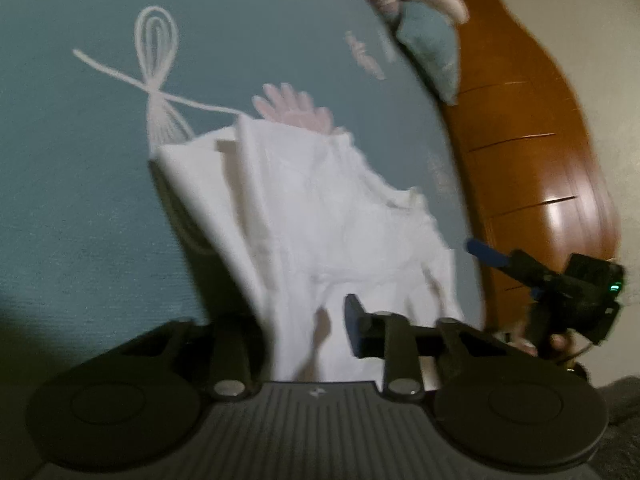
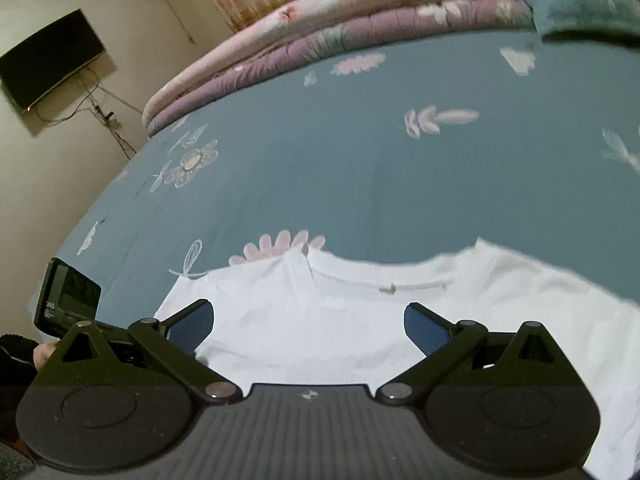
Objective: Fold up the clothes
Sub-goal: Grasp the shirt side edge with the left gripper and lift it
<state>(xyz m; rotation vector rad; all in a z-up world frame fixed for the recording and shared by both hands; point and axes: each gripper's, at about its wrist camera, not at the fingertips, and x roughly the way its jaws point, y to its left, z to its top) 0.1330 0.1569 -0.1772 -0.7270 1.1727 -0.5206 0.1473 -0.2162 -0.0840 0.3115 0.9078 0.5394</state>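
Overhead, white shirt on teal floral bedsheet, folded quilts behind

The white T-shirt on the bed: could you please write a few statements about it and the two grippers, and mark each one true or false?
1. The left gripper is shut on the white T-shirt. True.
2. The right gripper is shut on the shirt's collar. False: its jaws stand wide open above the shirt, gripping nothing.
3. The T-shirt lies on a teal bedsheet with a flower print. True.
4. A folded quilt lies on top of the T-shirt. False: it sits at the far side of the bed, apart from the shirt.
5. The left wrist view shows the shirt flat and smooth. False: the cloth there is bunched and lifted.
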